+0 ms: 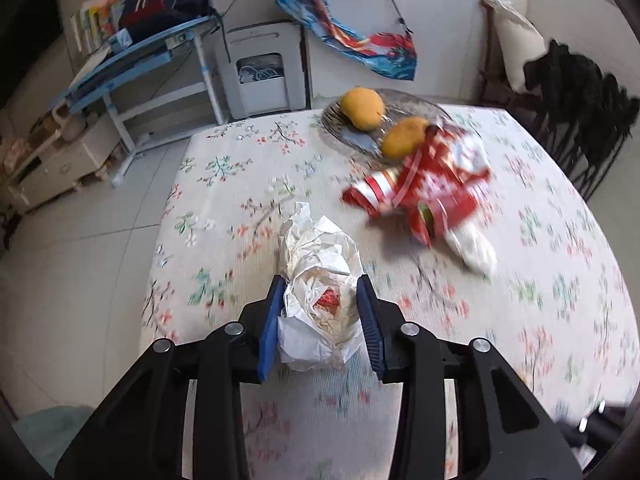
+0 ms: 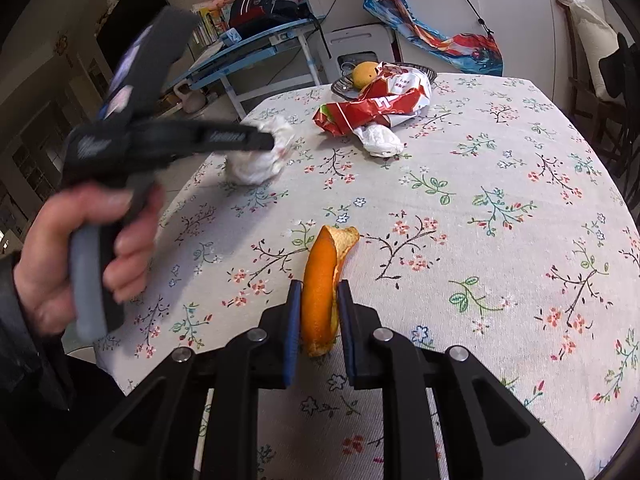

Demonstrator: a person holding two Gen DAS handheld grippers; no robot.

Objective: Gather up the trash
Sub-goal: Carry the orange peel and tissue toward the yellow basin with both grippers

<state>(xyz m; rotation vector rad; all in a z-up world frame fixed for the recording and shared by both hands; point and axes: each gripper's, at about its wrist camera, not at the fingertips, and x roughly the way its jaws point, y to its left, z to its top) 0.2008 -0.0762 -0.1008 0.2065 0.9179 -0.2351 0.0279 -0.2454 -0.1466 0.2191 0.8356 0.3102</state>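
Over the floral table (image 2: 500, 184), the left gripper (image 1: 322, 312) has its fingers clamped on a crumpled paper wad (image 1: 320, 280) — the right gripper (image 2: 319, 320) pinches an orange peel (image 2: 324, 288) — with a red wrapper (image 2: 376, 106) beside the fruit plate (image 1: 360, 136).

Left gripper (image 1: 322, 316), seen from its own camera, with both blue pads (image 1: 271, 328) pressed against a crumpled paper wad (image 1: 320, 280). Right gripper (image 2: 319, 316), fingers close together, clamping an orange peel (image 2: 320, 292) between the pads. The person's left hand (image 2: 86, 256) grips the left tool's handle, fingers wrapped around it.
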